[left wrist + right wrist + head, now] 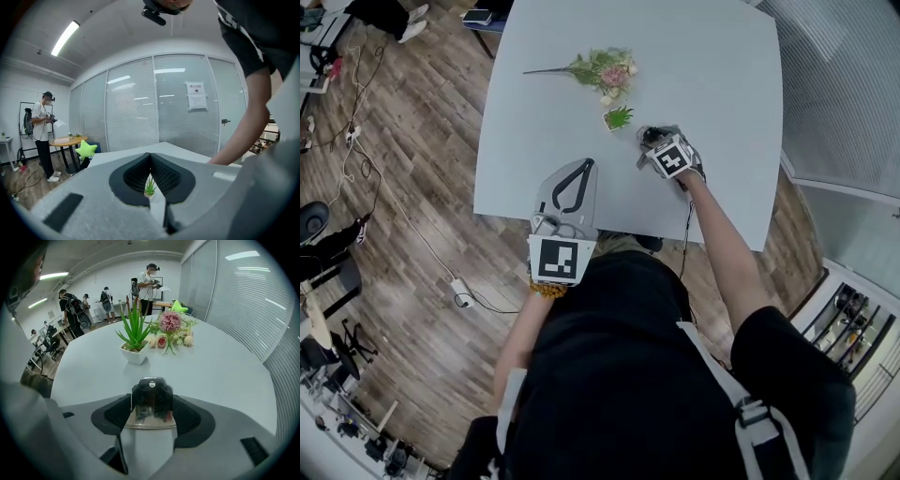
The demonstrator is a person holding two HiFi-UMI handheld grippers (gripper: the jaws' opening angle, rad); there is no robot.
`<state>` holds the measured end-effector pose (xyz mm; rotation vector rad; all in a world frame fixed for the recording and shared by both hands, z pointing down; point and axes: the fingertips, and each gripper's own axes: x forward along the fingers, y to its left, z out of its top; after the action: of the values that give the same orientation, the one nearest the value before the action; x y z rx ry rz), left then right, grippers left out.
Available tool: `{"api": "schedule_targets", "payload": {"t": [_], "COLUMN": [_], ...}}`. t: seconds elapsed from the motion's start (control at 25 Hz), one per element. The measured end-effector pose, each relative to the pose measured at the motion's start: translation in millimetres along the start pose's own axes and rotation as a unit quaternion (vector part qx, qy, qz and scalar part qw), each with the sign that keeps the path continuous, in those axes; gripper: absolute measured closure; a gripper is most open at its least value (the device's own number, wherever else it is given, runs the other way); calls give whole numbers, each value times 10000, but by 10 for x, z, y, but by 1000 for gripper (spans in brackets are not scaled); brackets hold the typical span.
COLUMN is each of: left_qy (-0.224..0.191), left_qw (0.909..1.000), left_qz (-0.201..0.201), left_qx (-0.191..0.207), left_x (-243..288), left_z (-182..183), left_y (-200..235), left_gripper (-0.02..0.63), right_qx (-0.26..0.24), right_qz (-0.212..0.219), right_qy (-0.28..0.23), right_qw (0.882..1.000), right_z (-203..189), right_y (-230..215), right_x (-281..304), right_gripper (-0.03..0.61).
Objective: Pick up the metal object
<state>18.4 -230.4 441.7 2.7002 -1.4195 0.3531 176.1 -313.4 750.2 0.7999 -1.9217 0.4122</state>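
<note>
Centrally, the right gripper [654,141] clamps the metal object [151,397] between its jaws, low over the table [225,366]. The left gripper [584,167] is pinched together, empty. Best to lift straight up with a firm squeeze, clear of the plant [134,341] beyond.

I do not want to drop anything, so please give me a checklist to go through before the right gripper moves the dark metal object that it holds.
1. Grip: ok. The right gripper has its jaws closed on both sides of the metal object.
2. Object centred between the jaws: ok.
3. Object lifted off the table: cannot tell.
4. Potted plant out of the way: ok. It stands apart, ahead of the object.
5. Left gripper out of the way: ok. It is shut, empty and near the table's near edge.
</note>
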Motion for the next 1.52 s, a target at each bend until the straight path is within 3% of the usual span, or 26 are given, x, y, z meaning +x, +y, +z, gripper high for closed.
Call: {"api": "schedule_targets", "payload": {"t": [0.16, 0.6, 1.52], "left_qy": [48, -39, -72], "left_qw": [10000, 10000, 10000], "left_qz": [-2, -88, -6], "left_qx": [-14, 21, -58], "left_x": [-13, 39, -83], "left_z": [-20, -13, -157], "left_y": [-8, -114, -232], "left_gripper": [609, 609, 609], "right_qx": [103, 246, 346], "right_qz": [22, -454, -600], "right_qy": [-24, 43, -190], "right_qw": [9999, 9987, 9974], "right_z": [77, 43, 5], "right_y": [1, -28, -12], "right_x": [22, 83, 54], "right_gripper": [291, 284, 285]}}
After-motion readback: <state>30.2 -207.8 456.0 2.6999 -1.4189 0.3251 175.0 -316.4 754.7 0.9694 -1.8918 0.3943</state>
